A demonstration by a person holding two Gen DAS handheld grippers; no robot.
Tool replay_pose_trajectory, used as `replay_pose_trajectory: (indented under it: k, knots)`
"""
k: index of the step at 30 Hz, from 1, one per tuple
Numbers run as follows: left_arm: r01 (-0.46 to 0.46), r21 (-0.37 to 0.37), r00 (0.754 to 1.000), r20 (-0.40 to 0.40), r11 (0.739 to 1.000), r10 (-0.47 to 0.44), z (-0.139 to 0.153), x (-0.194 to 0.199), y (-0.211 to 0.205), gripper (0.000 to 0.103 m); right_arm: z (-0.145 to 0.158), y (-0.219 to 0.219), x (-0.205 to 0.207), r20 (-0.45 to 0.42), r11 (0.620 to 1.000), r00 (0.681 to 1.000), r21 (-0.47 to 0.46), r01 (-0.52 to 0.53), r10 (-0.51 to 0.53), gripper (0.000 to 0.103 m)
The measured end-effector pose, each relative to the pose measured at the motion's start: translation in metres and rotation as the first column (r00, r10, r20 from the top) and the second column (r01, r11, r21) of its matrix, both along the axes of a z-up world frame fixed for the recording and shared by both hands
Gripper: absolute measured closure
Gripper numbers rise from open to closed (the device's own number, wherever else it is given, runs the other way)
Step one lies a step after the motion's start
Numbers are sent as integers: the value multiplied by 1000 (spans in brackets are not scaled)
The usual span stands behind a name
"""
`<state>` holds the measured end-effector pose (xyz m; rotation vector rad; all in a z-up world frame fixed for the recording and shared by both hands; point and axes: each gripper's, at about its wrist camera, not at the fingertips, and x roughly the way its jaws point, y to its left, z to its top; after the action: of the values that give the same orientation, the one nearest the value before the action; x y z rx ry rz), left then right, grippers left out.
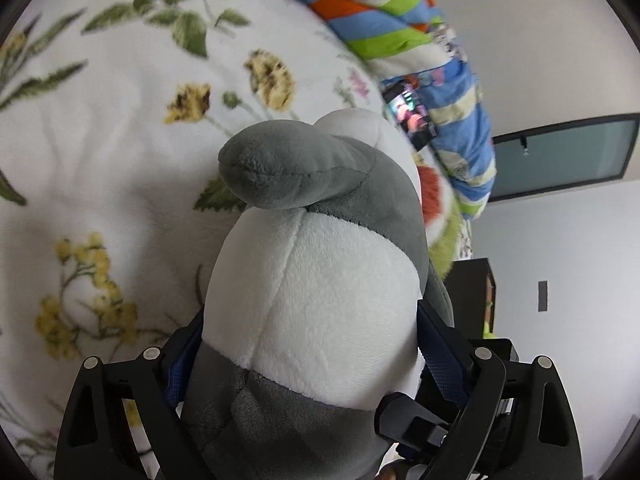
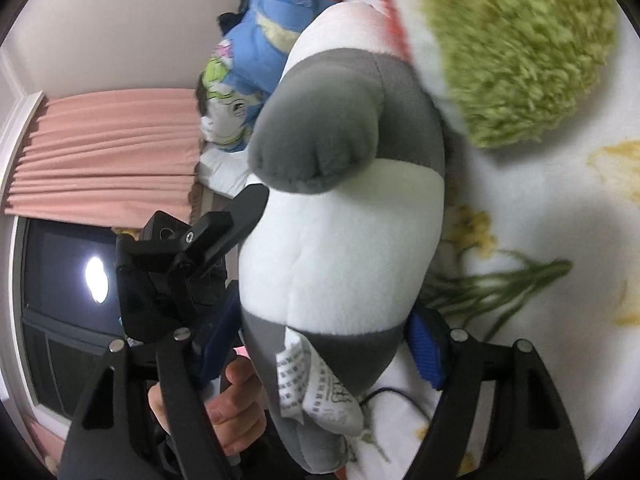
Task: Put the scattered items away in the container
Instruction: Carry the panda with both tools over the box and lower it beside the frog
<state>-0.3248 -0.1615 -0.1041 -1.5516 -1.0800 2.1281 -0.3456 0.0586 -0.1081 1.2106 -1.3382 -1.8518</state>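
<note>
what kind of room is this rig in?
Most likely a bedroom. Both claws work over a floral blanket that looks like bedding, with a striped quilt bunched along its edge. A pink curtain hangs over a dark window. The plush toy also suggests a home.

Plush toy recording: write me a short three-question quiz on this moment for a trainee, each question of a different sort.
1. True or false: the plush toy lies untouched on the floral blanket.
2. In the right wrist view, what hangs from the toy's lower grey part? A) a white printed label B) a red ribbon C) a metal ring
3. Which grippers have the toy between their fingers?

Key
1. False: it is pressed between fingers.
2. A.
3. Both: the left gripper and the right gripper.
</note>
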Motion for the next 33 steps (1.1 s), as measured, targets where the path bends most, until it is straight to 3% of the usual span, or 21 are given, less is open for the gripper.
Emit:
replay_pose_trajectory:
  k: [7,13,19,27,33]
  knots:
    - [0,-19,995,-96,1000,-1,47,19,3,10,46,-8,7,-101,999,994,17,-35,37,28]
    - [100,-54,983,-148,994,-107,76,7,53,10,70,29,24,-157,999,987,6,31,-30,28]
    - [306,-77,925,-211,949,-315,102,-23,166,10,97,113,49,-209,979,957,6,205,-200,28]
    - [528,-44,820,-233,848,-523,103,-47,339,10,113,254,104,-220,887,871,46,459,-439,28]
    - [587,-17,790,-209,809,-577,93,-67,429,10,117,341,110,-204,810,805,81,581,-557,28]
